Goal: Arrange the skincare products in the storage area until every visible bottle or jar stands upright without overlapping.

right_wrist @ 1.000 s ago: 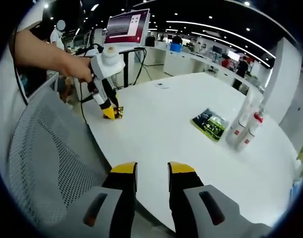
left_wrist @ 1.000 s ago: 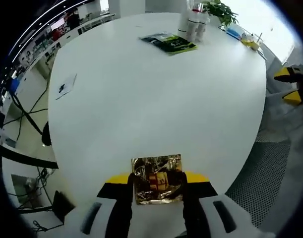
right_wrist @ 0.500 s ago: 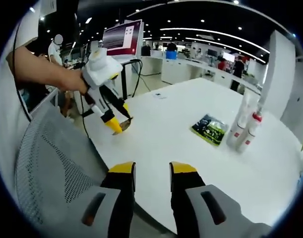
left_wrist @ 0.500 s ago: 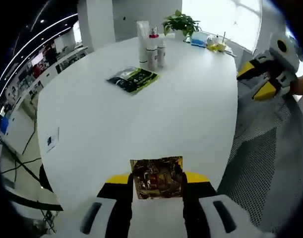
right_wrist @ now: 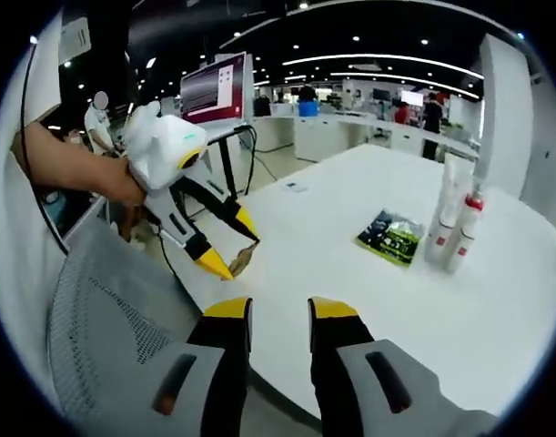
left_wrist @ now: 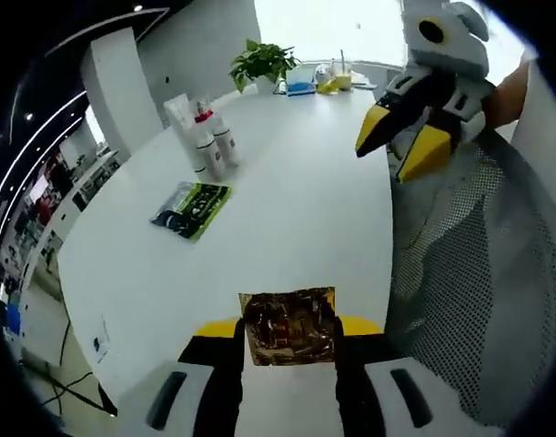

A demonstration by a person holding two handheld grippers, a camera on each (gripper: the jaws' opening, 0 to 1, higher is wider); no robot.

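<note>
My left gripper (left_wrist: 288, 333) is shut on a crinkled gold foil sachet (left_wrist: 288, 325) and holds it above the near edge of the white table (left_wrist: 287, 209). In the right gripper view the left gripper (right_wrist: 230, 256) hangs off the table's left edge with the gold sachet (right_wrist: 244, 259) in its tips. A cluster of white bottles (left_wrist: 206, 140) (right_wrist: 454, 226), one with a red cap, stands upright far across the table. A green and black packet (left_wrist: 190, 208) (right_wrist: 392, 234) lies flat near the bottles. My right gripper (right_wrist: 278, 314) (left_wrist: 390, 157) is open with nothing in it.
A grey mesh chair (left_wrist: 478, 273) (right_wrist: 100, 332) sits against the table's near edge under both grippers. A potted plant (left_wrist: 262, 62) and small items stand at the table's far end. A monitor on a stand (right_wrist: 214, 89) and office desks lie beyond.
The left gripper has lifted off the table with the gold sachet and swung towards the right gripper, which looms much closer in the left gripper view. The right gripper stayed open.
</note>
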